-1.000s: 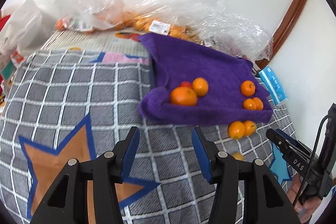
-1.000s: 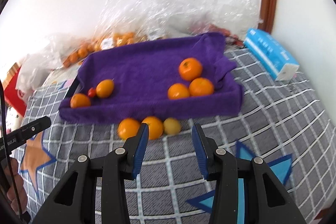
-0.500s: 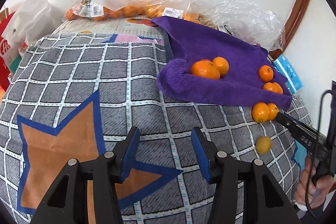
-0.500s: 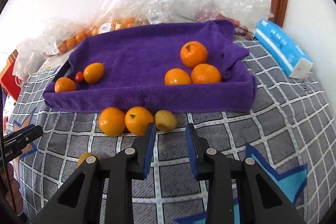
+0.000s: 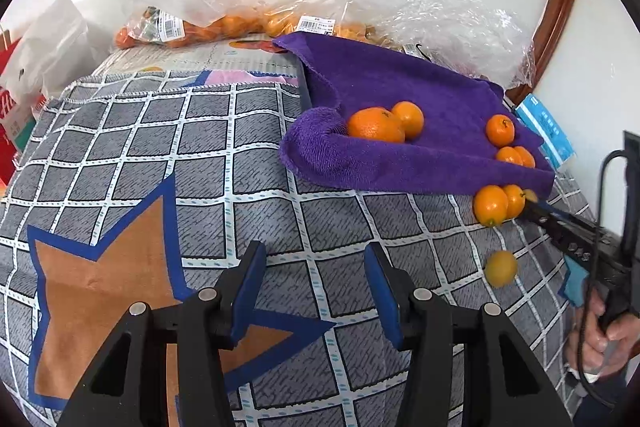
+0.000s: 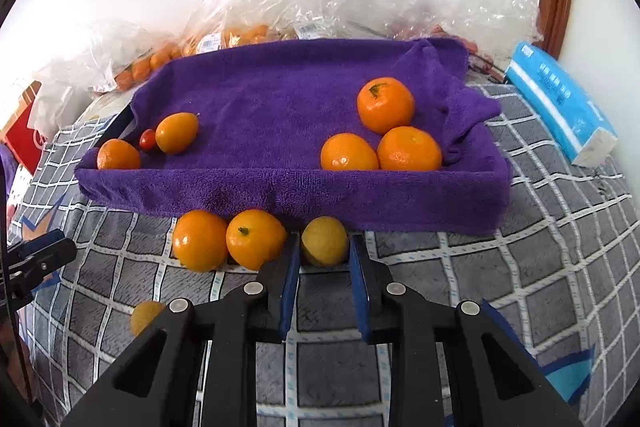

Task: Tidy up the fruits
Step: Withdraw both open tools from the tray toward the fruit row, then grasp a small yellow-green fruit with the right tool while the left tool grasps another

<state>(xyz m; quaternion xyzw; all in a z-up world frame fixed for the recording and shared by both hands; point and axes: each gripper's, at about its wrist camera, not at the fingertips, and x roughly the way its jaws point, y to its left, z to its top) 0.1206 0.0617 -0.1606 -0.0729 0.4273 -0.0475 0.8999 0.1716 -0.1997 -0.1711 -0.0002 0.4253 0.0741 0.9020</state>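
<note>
While my left gripper (image 5: 312, 287) hovers over the checked cloth (image 5: 160, 155) with its jaws apart and nothing between them, the step in hand belongs to my right gripper (image 6: 324, 251), whose jaws have just been closing and now sit against both sides of the yellow fruit (image 6: 325, 241). Reading the right wrist view from left to right: a second yellow fruit (image 6: 144, 315) lies loose on the cloth near the left gripper; two oranges (image 6: 228, 239) lie touching each other just in front of the purple towel (image 6: 280, 95); the gripped yellow fruit lies just beside them, against the towel's front edge; three more oranges (image 6: 384, 131) rest together on the towel at its right. I judge the pick to be made and the lift not yet begun. The next move calls for a straight lift clear of the neighbouring orange, then a carry over the raised towel edge. The yellow fruit is slightly oval; its long axis appears to run across the jaws, though I cannot tell which end points where.
</note>
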